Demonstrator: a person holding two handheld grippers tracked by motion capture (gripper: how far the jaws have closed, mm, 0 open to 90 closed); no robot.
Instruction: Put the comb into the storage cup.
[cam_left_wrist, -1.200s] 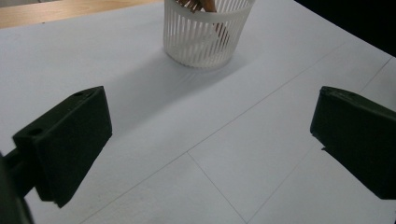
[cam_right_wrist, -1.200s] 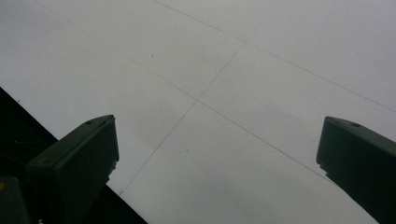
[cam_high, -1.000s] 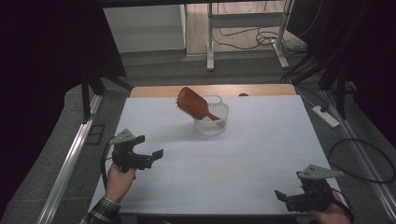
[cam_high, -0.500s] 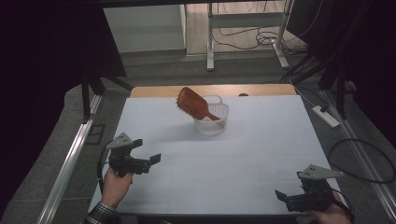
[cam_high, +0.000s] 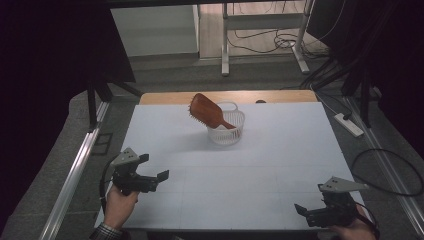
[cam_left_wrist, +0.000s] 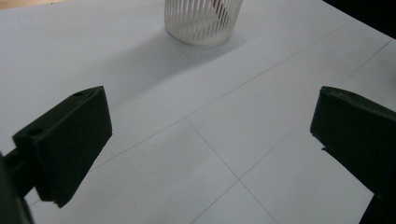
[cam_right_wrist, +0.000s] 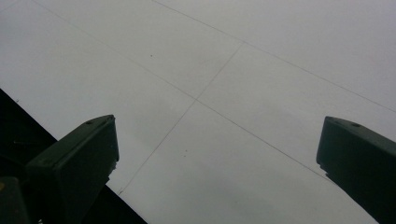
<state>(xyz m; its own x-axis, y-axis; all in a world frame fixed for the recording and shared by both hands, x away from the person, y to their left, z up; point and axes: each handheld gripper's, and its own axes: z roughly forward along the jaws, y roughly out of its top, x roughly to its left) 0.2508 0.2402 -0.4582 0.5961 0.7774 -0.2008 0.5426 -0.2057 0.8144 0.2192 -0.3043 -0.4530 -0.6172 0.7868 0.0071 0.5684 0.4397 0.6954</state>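
Observation:
A white slatted basket (cam_high: 227, 131) stands at the back middle of the white table (cam_high: 280, 150). A brown hairbrush (cam_high: 206, 112) leans in it, handle down and head sticking out up and to the left. My left gripper (cam_high: 161, 177) hovers near the front left, held by a hand, jaws wide apart and empty. In the left gripper view the left gripper (cam_left_wrist: 210, 112) points at the basket (cam_left_wrist: 204, 21) farther off. My right gripper (cam_high: 301, 210) sits at the front right corner, open and empty. In the right gripper view the right gripper (cam_right_wrist: 217, 126) looks over bare tabletop by the table's edge.
A wooden strip (cam_high: 225, 96) runs along the table's far edge. Metal rails (cam_high: 75, 175) flank the left side. A power strip (cam_high: 348, 125) and a looped cable (cam_high: 387, 172) lie on the floor at the right. Thin grid lines (cam_left_wrist: 212, 149) cross the tabletop.
My left gripper has drawn back toward the front edge of the table. The right gripper, the basket and the hairbrush have stayed put.

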